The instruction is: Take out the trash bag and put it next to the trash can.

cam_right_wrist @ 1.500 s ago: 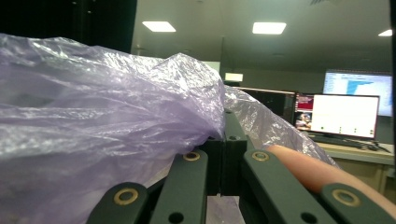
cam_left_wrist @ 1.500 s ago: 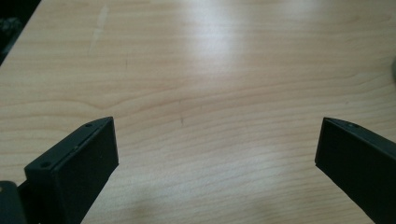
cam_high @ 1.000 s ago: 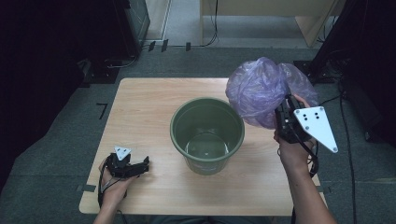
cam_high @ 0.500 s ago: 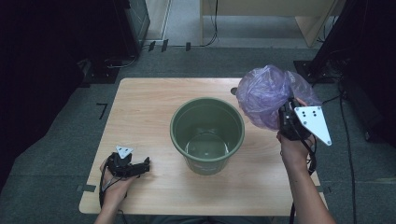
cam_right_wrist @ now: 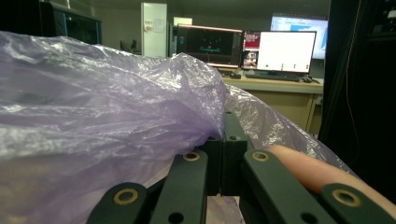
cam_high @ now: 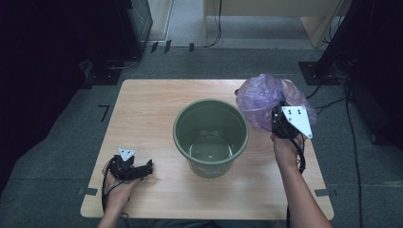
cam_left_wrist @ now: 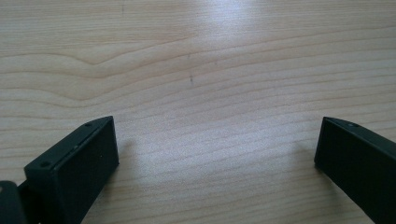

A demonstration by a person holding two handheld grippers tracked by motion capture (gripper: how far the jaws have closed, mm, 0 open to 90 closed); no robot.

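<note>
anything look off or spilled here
Nothing stands out. The green bucket stands upright in the middle of the table, with no spill around it. The right gripper is shut on the puffed-up purple bag beside the bucket. The left gripper lies open near the table's front edge.

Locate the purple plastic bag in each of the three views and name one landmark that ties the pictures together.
High view: the purple plastic bag bulges at right, beside the green bucket, clamped in the right gripper.
Left gripper view: not in it; bare wooden table between open fingers.
Right gripper view: the bag covers the left and centre, pinched between the shut fingers.
Shared landmark: the light wooden tabletop, seen in the high and left gripper views.
</note>
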